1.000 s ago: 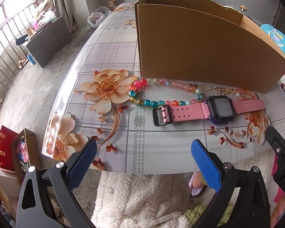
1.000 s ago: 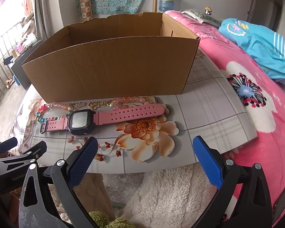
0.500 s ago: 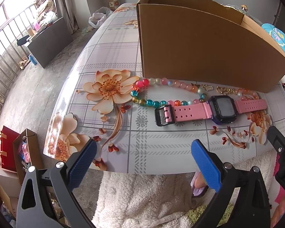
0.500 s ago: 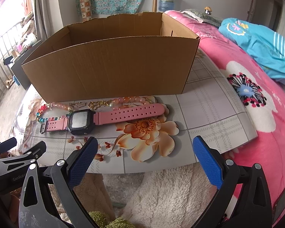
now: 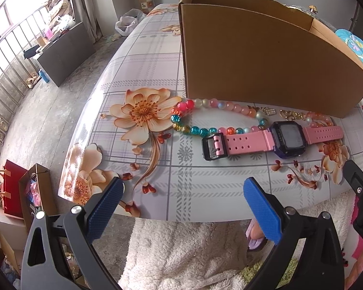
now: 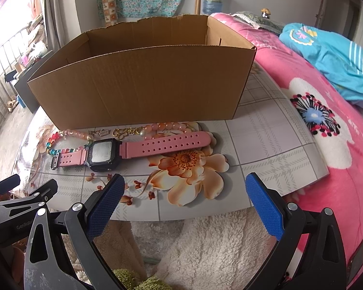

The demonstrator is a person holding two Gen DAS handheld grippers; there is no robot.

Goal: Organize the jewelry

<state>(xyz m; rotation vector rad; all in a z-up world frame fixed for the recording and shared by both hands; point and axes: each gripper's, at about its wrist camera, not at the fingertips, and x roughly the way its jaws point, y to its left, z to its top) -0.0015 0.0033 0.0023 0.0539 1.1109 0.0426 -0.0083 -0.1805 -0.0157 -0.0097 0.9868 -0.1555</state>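
Observation:
A pink-strapped digital watch (image 5: 278,140) (image 6: 123,149) lies flat on the floral table in front of an open cardboard box (image 5: 266,58) (image 6: 142,84). A colourful bead bracelet (image 5: 205,116) (image 6: 60,142), small gold pieces (image 5: 290,114) (image 6: 125,131) and a peach bead bracelet (image 6: 167,126) lie between the watch and the box. My left gripper (image 5: 184,200) is open and empty at the table's front edge, short of the watch. My right gripper (image 6: 185,198) is open and empty at the front edge, right of the watch.
The table (image 5: 142,67) has a floral plastic cover. A pink bed with a blue garment (image 6: 326,55) is to the right. A white fluffy rug (image 5: 181,253) lies below the table edge. Bags (image 5: 14,193) stand on the floor at left.
The left gripper has shifted slightly forward and left over the table edge. The right gripper has hardly moved. The jewelry has not moved.

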